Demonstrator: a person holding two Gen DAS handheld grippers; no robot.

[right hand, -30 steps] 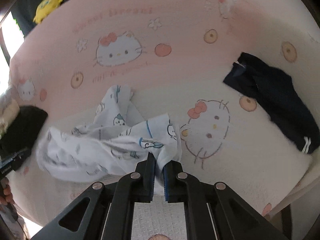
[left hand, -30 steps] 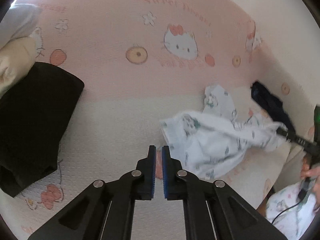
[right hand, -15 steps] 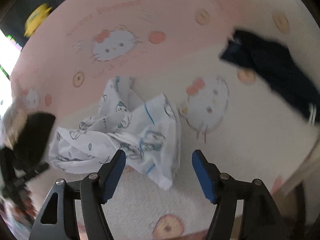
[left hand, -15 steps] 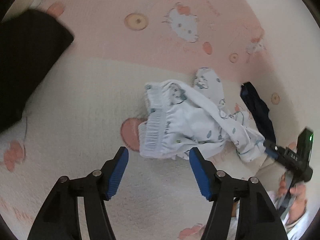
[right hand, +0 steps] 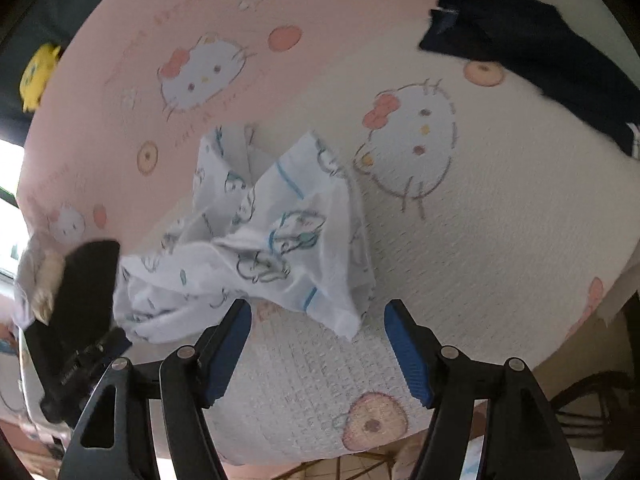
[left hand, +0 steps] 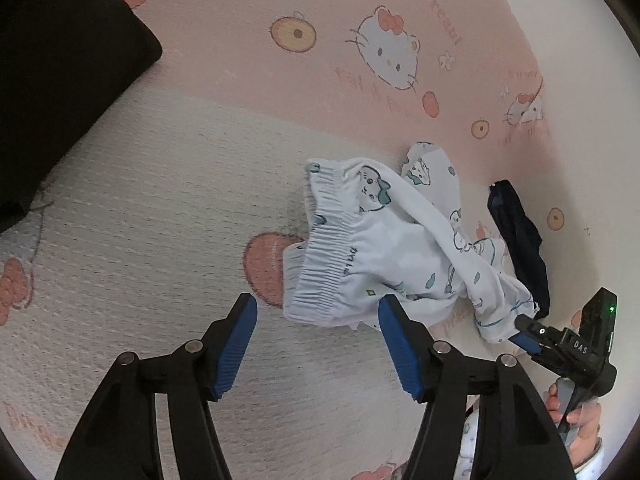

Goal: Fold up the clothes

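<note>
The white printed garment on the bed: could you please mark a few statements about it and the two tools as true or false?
1. The white printed garment lies crumpled on the cartoon-print cover. True.
2. The left tool is clamped shut on the garment's elastic waistband. False: its jaws stand open, the waistband edge just ahead of them.
3. The right tool is open. True.
4. The dark navy garment lies on top of the white one. False: it lies apart, farther to the right on the cover.
5. A black garment lies to the left of the white one in the left wrist view. True.
</note>
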